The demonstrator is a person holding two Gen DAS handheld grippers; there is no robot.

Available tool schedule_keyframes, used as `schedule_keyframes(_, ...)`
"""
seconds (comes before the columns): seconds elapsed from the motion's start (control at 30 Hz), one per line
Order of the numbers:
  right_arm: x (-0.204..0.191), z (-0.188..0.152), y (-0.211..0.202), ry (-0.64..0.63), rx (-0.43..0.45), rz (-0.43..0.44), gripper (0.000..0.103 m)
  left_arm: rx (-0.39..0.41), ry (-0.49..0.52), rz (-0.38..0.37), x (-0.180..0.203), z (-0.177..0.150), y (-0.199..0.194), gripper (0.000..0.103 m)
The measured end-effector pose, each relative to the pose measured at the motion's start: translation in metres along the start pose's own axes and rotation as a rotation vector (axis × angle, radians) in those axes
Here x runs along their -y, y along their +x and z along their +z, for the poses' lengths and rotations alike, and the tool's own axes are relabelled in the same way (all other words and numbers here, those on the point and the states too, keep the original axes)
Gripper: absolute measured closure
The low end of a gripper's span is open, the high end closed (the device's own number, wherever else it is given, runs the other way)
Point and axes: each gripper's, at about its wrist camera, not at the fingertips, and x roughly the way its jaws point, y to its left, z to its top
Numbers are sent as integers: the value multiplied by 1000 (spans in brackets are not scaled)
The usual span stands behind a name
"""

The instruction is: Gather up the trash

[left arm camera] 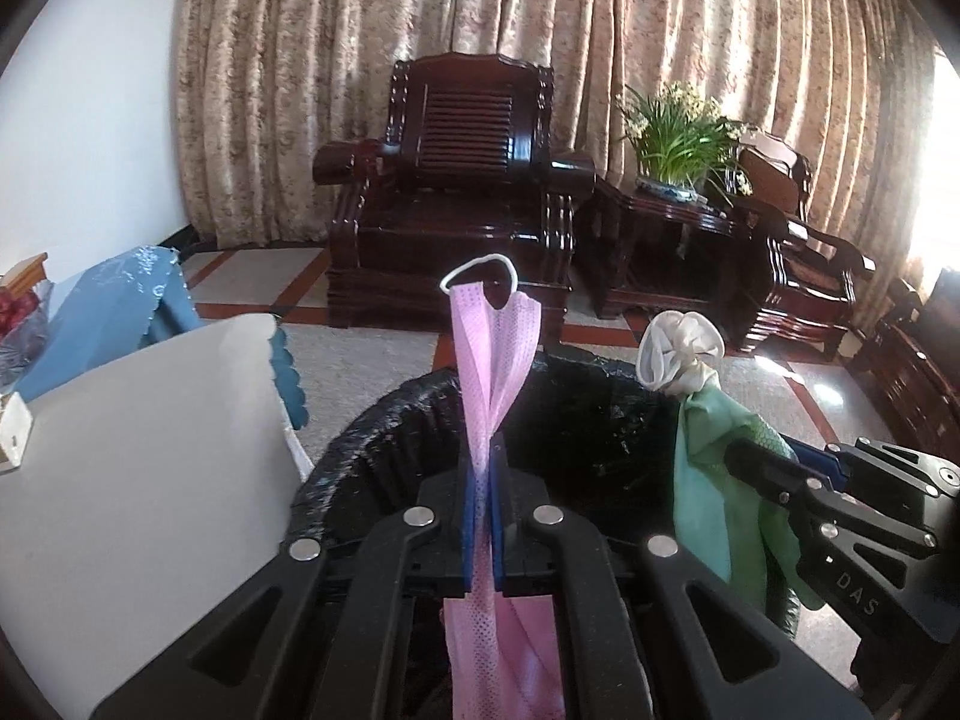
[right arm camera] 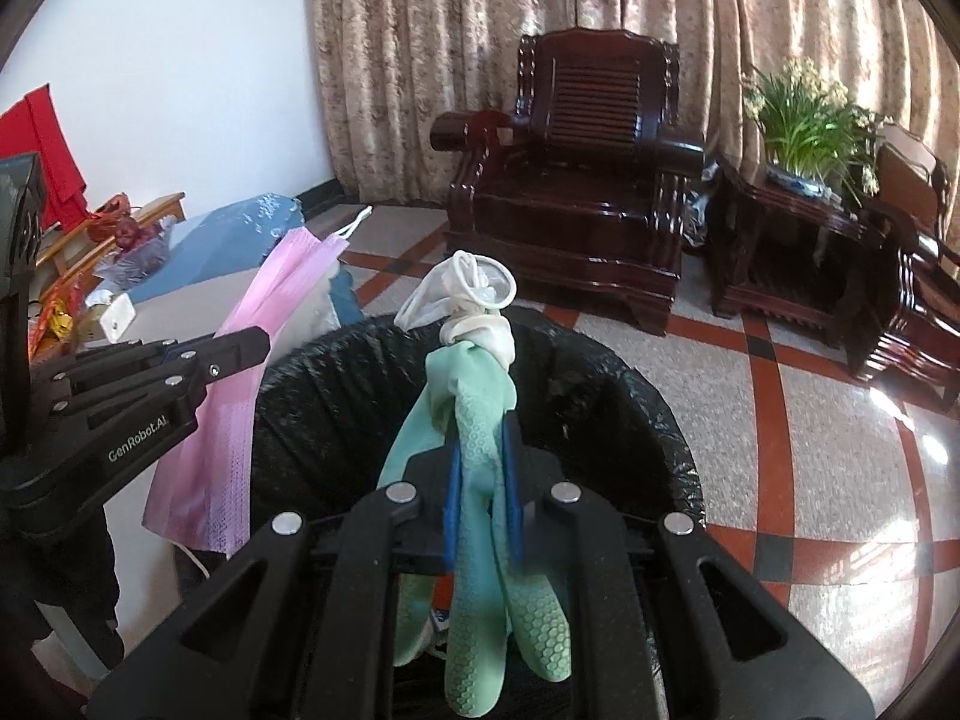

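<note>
Your left gripper (left arm camera: 482, 468) clamps a limp pink face mask (left arm camera: 492, 348); right gripper (right arm camera: 483, 480) pinches a floppy, slippery green rubber glove (right arm camera: 474, 396) mid-body, both over the bin (right arm camera: 600, 396).

floor (right arm camera: 828, 420): tiled | on it: bin (right arm camera: 600, 372), armchair (right arm camera: 576, 204), side table (right arm camera: 792, 252)

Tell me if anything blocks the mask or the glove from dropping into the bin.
Nothing visible does. The pink mask and green glove hang over the open black-lined bin, held in the left and right tongs.
</note>
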Motion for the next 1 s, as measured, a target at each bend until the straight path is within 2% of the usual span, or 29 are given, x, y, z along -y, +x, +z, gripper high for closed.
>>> schedule_keyframes(0.13, 5, -7, 17, 2, -29, -18, 87, -28, -7, -27, -1, -3, 16, 93)
schedule_keyframes(0.17, 6, -8, 21, 2, -31, -23, 85, -37, -7, -35, -1, -3, 21, 87)
schedule_keyframes(0.23, 7, -11, 27, 1, -48, -34, 71, -49, -12, -54, -2, -2, 28, 74)
schedule_keyframes(0.27, 8, -13, 30, 8, -52, -43, 60, -53, -18, -63, -3, -2, 29, 67)
schedule_keyframes(0.33, 10, -15, 29, 17, -49, -49, 55, -60, -38, -81, -5, -2, 30, 53)
schedule_keyframes(0.37, 11, -16, 28, 20, -46, -57, 48, -60, -58, -90, -8, -2, 28, 43)
schedule_keyframes(0.4, 11, -16, 27, 22, -42, -64, 40, -56, -72, -95, -11, -1, 27, 40)
schedule_keyframes(0.43, 12, -16, 26, 25, -38, -71, 37, -54, -82, -96, -13, -1, 25, 39)
schedule_keyframes(0.5, 13, -15, 22, 30, -31, -86, 17, -50, -93, -98, -17, 1, 23, 28)
schedule_keyframes(0.77, 8, -11, 0, 32, 4, -80, 14, -14, -92, -98, -26, 11, 0, 23)
schedule_keyframes(1.0, -7, -3, -29, 31, 43, -61, 12, 44, -69, -53, -36, 16, -40, 20)
